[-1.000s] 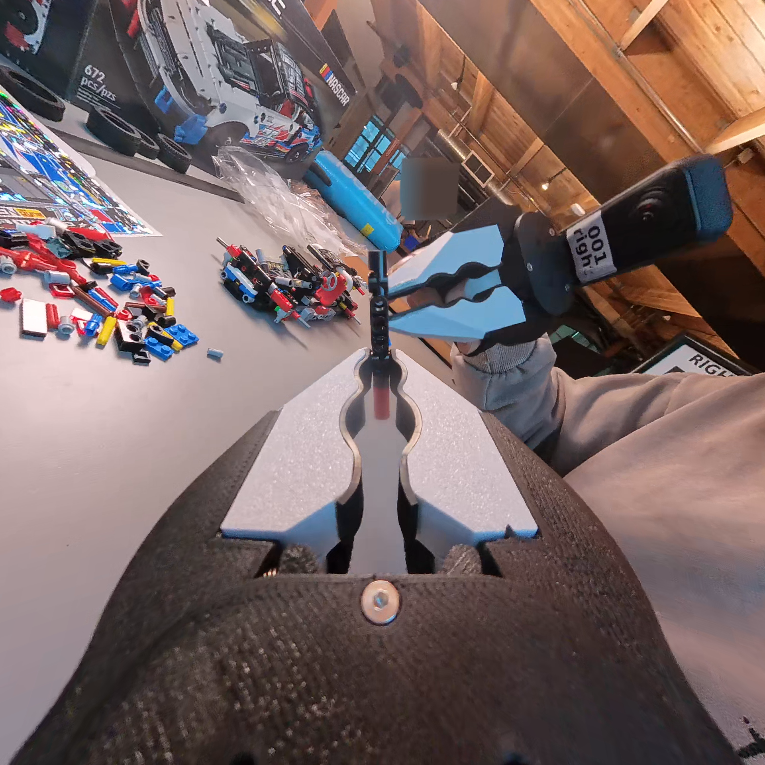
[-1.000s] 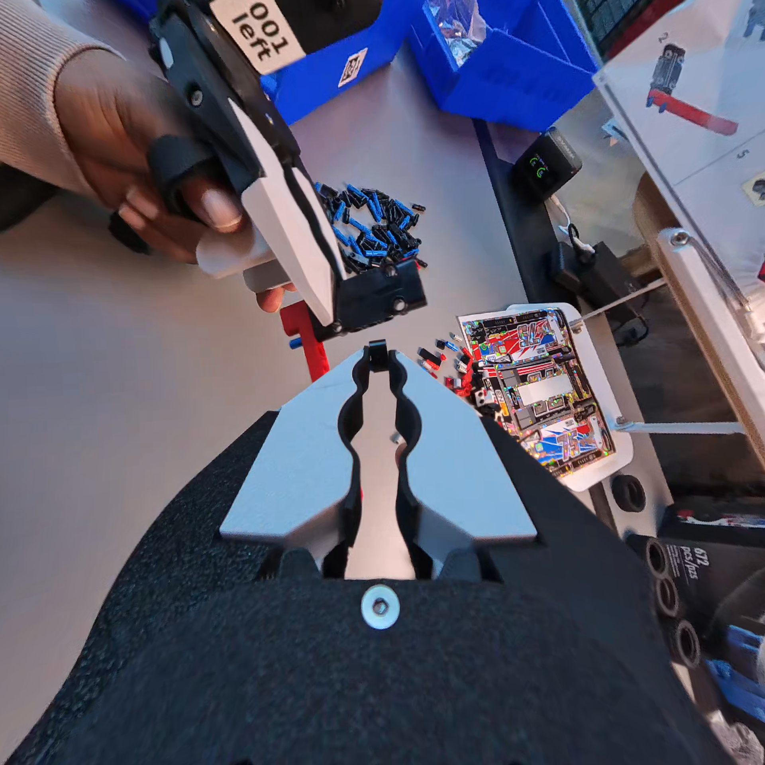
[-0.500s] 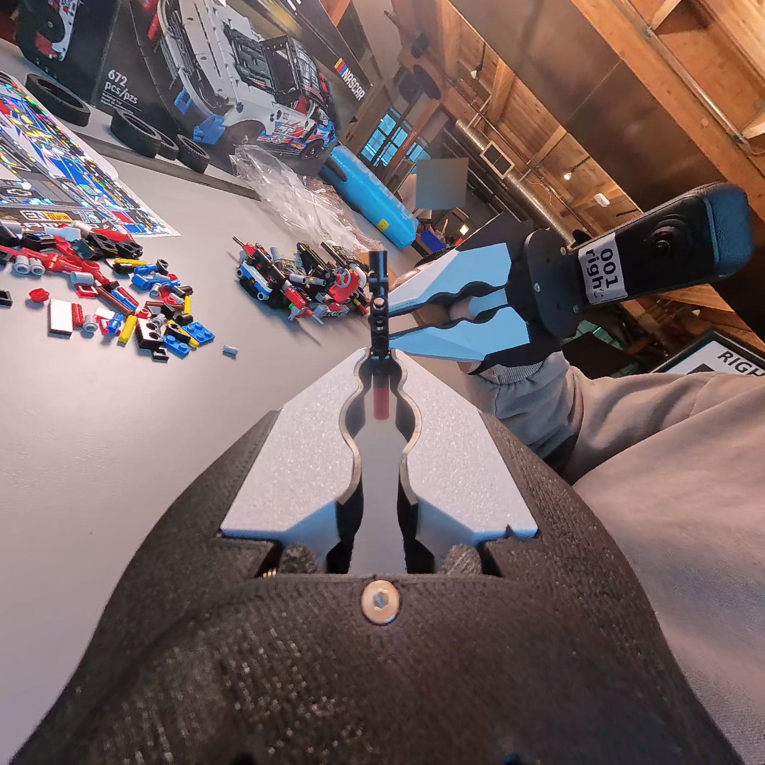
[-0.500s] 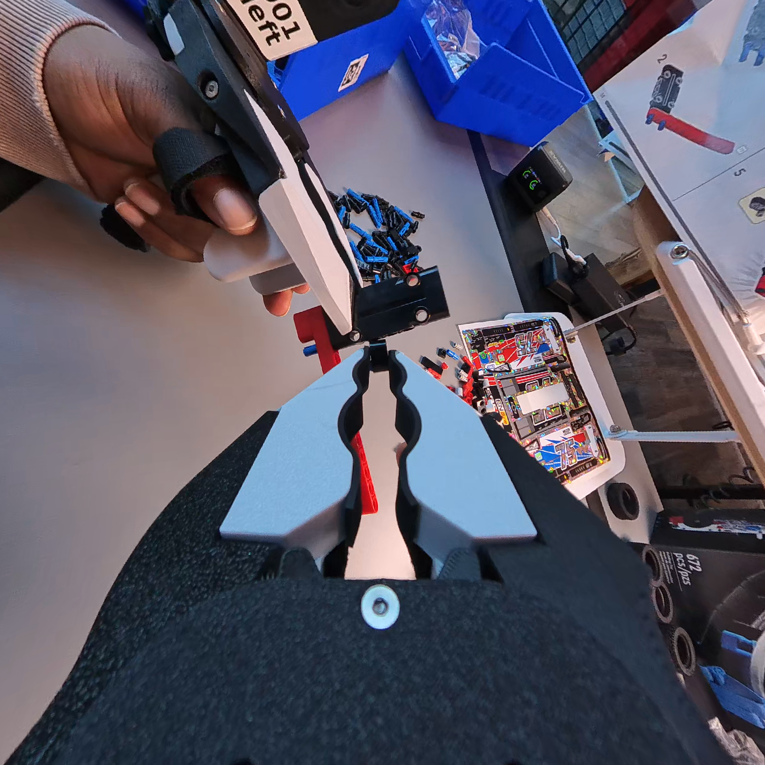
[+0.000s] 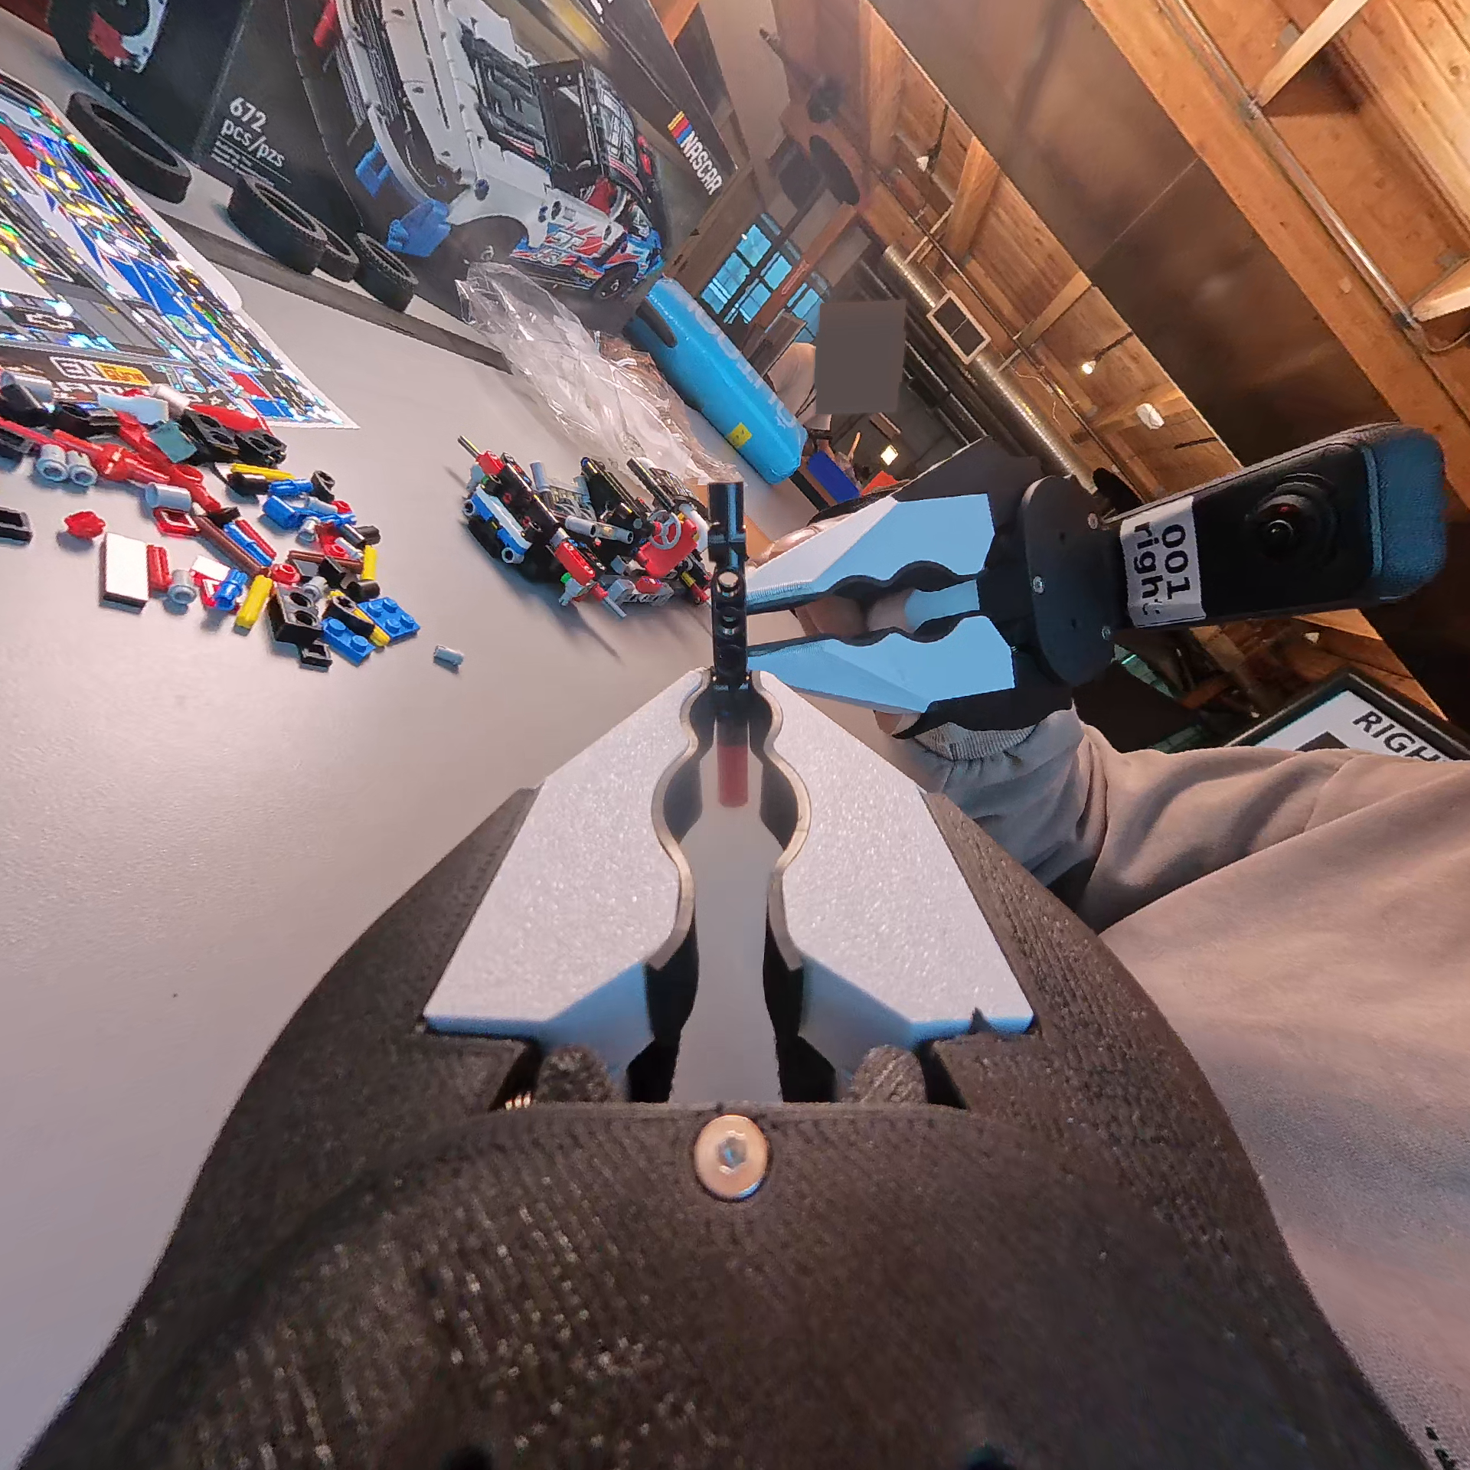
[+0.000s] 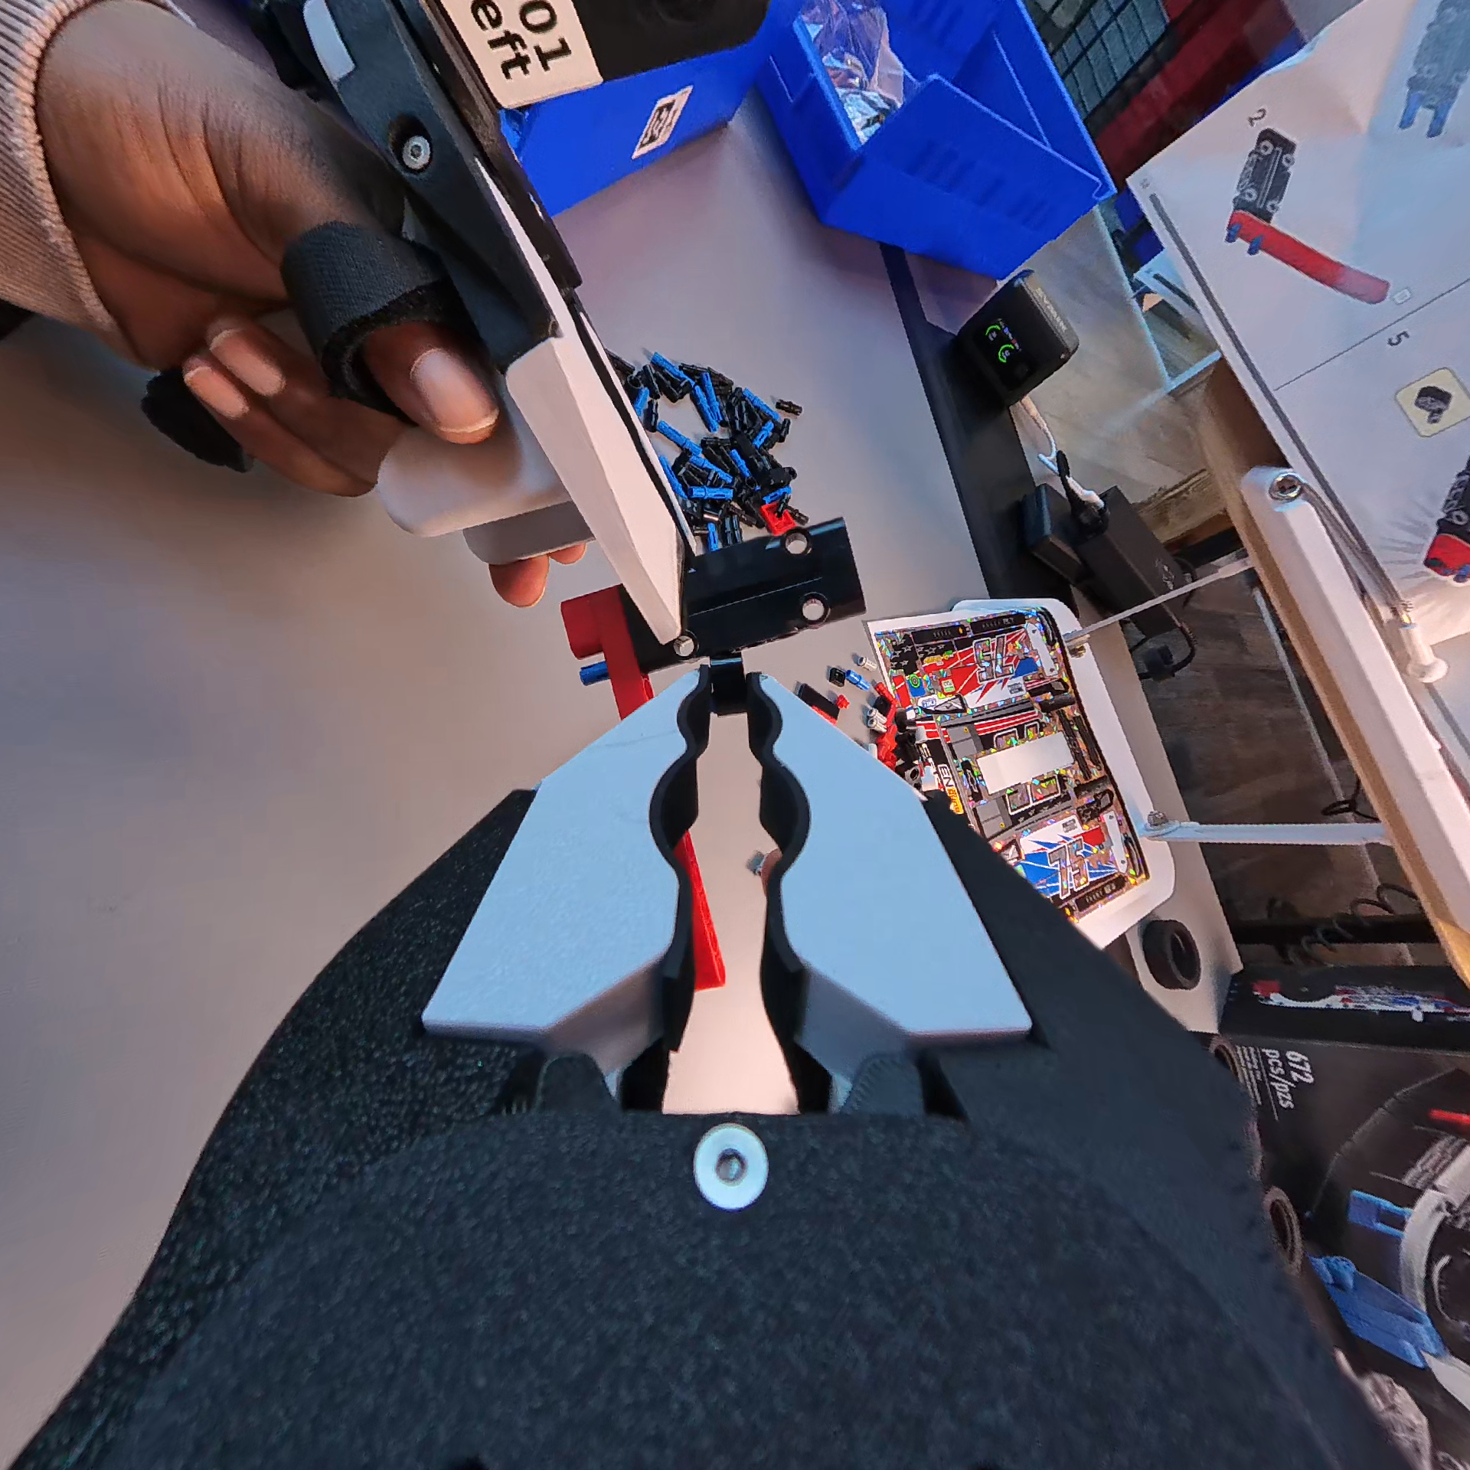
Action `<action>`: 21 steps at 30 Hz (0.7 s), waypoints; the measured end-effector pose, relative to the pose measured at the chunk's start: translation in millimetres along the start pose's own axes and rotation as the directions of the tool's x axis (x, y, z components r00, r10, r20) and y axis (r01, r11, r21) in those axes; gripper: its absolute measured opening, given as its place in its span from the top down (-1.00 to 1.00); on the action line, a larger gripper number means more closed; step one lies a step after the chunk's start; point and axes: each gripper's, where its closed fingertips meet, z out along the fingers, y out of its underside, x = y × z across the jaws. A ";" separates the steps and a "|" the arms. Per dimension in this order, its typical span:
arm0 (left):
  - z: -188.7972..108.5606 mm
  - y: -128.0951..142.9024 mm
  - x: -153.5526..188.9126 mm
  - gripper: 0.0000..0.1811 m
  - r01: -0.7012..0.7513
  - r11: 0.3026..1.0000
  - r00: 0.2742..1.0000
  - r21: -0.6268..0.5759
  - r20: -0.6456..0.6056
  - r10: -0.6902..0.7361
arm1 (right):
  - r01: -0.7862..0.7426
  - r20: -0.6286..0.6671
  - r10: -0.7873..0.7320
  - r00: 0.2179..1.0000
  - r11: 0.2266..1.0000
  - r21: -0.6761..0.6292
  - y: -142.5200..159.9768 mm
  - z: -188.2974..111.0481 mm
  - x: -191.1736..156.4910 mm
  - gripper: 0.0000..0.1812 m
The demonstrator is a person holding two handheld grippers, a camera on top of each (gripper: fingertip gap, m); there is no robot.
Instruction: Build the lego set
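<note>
1. The grey worktop [image 5: 199,835] carries the set's box [image 5: 477,119] at its far edge, a sticker sheet [image 5: 119,318] and loose pieces [image 5: 262,557] at the left.
2. The left claw [image 5: 728,684] is clamped on a black-and-red assembly [image 6: 764,596], held above the worktop.
3. The right claw [image 6: 728,684] pinches a small black pin [image 6: 728,690] against that assembly's underside.

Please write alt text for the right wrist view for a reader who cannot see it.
The right tongs pinch a small black pin up against a black and red Lego assembly that the left tongs hold above a grey table. Behind lie a pile of black and blue pins, a sticker sheet and blue bins.
</note>
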 end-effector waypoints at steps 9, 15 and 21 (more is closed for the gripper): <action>0.9 2.7 -0.8 0.94 0.009 1.000 1.000 -0.014 0.000 -0.009 | 0.088 -0.003 -0.088 0.996 0.996 -0.015 3.9 0.5 -2.9 0.94; -0.1 0.8 -1.1 0.94 0.005 1.000 1.000 -0.004 0.008 -0.005 | 0.085 -0.016 -0.086 0.996 0.996 -0.006 1.1 -0.4 -2.8 0.94; -1.0 -0.7 -2.0 0.94 0.002 1.000 1.000 0.006 0.019 -0.002 | 0.057 -0.019 -0.057 0.998 0.998 -0.002 0.5 0.3 -2.5 0.94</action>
